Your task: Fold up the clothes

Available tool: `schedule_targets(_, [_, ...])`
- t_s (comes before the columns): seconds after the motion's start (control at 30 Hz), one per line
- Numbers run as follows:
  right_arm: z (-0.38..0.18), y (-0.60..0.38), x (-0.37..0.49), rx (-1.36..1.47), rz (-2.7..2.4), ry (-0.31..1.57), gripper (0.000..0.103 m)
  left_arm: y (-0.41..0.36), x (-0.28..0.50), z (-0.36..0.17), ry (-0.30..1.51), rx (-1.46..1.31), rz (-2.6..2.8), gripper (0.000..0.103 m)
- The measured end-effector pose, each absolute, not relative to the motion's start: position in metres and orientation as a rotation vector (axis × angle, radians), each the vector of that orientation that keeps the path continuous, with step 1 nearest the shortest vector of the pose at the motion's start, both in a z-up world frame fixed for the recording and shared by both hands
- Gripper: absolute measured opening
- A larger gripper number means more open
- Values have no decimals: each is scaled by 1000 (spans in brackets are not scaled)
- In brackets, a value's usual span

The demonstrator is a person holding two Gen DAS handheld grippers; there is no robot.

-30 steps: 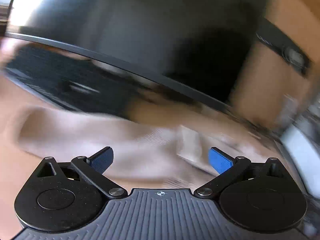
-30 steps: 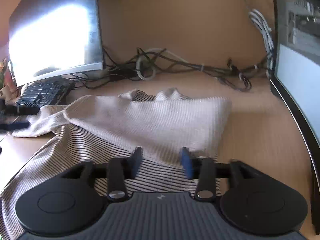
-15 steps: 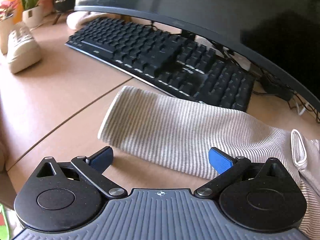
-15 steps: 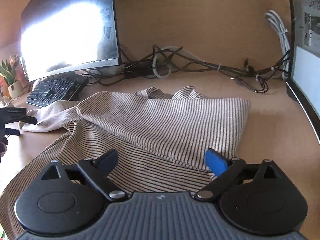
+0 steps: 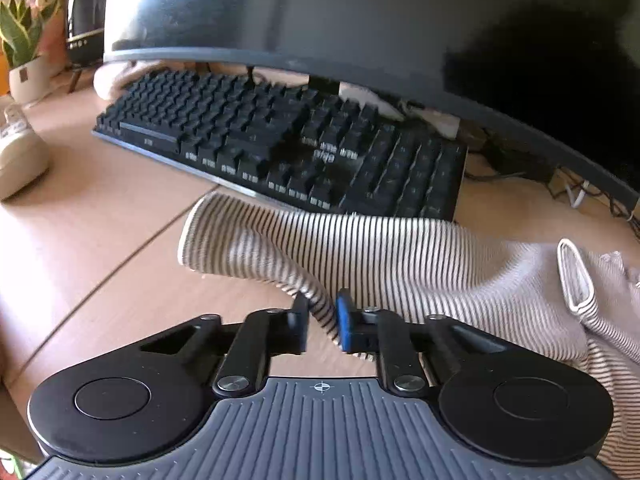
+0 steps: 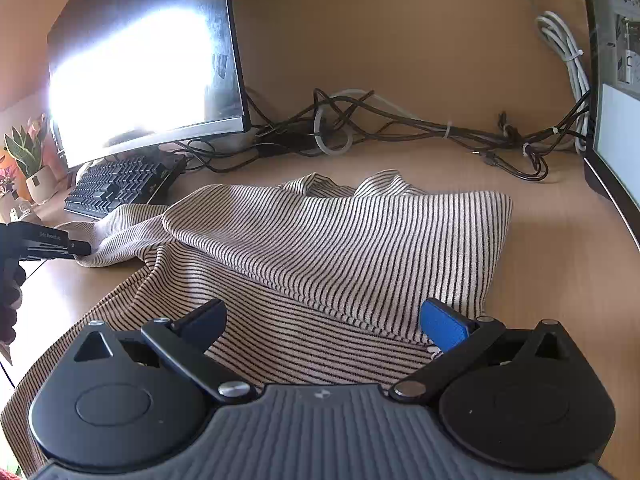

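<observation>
Left gripper (image 5: 322,322) pinches a fold of the striped sweater's sleeve (image 5: 320,248) just in front of the keyboard (image 5: 280,148). Right gripper (image 6: 324,324) gapes wide, empty, above the striped sweater (image 6: 320,240) spread on the desk (image 6: 560,264).

A home office or computer workstation was shown. A wooden desk (image 6: 540,240) was occupied by a curved monitor (image 6: 144,68), with a black mechanical keyboard (image 5: 288,148) set beneath it. A tangle of cables (image 6: 400,128) was seen along the back wall, and a potted plant (image 5: 22,60) was placed at the desk's left end.
</observation>
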State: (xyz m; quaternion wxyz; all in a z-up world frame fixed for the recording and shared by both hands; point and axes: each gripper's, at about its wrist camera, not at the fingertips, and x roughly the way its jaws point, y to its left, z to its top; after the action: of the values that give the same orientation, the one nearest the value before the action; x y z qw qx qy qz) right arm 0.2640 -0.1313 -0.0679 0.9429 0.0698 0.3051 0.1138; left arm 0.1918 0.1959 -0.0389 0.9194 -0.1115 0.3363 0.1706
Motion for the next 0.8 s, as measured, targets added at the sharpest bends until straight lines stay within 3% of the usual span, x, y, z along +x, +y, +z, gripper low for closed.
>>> schedule_targets(0.37, [-69, -121, 271, 71, 250, 679, 103, 188, 199, 26, 496, -181, 252, 9])
schedule_targets(0.67, [-68, -93, 261, -413, 171, 675, 102, 185, 214, 48, 442, -182, 197, 9])
schedule_targets(0.7, [-68, -90, 260, -468, 161, 672, 100, 186, 215, 47, 443, -189, 199, 9])
schedule_targets(0.8, [-68, -81, 257, -634, 131, 662, 76, 191, 217, 42, 448, -218, 204, 9])
